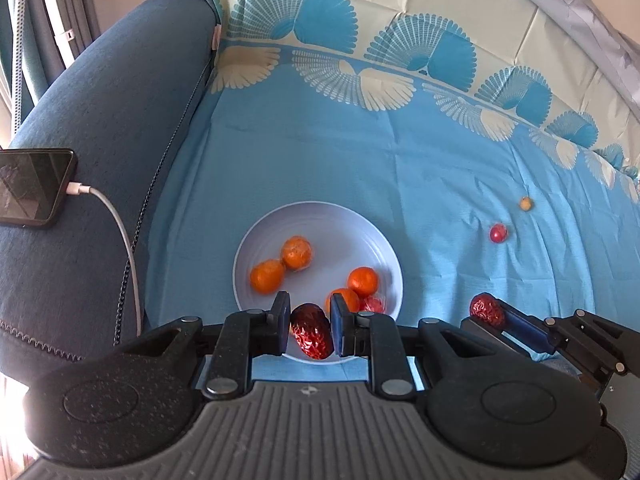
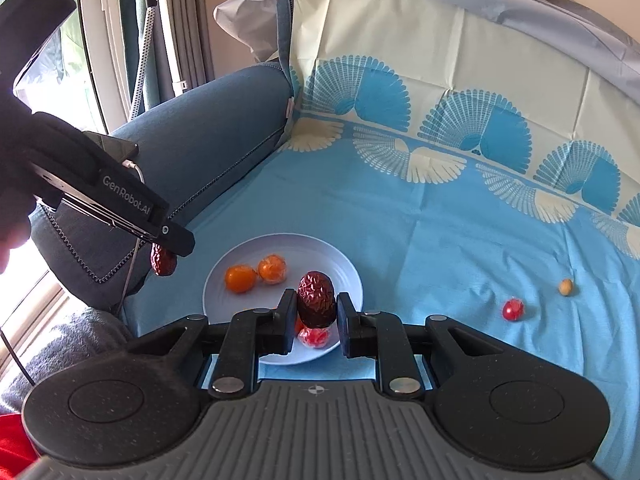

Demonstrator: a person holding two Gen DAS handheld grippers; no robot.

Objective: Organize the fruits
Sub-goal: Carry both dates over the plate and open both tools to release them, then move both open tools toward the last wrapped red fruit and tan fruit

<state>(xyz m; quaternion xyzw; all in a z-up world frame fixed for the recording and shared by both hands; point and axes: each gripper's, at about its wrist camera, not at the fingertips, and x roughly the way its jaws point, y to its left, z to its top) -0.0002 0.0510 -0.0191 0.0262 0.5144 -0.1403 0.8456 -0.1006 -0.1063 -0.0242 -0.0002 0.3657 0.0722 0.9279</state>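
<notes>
The only readable text is "GenRobot.AI", printed in pale letters along the black side of the left hand-held gripper [image 2: 170,254], seen in the right wrist view. Nothing else carries legible writing.

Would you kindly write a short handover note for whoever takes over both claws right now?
Left claw: shut on a red date above the plate's near rim.
Right claw: shut on a second red date, also over the white plate.
Done: four oranges and one red wrapped piece are on the plate.
Left: release both dates; fetch the small red fruit and the yellowish one from the blue cloth.
</notes>
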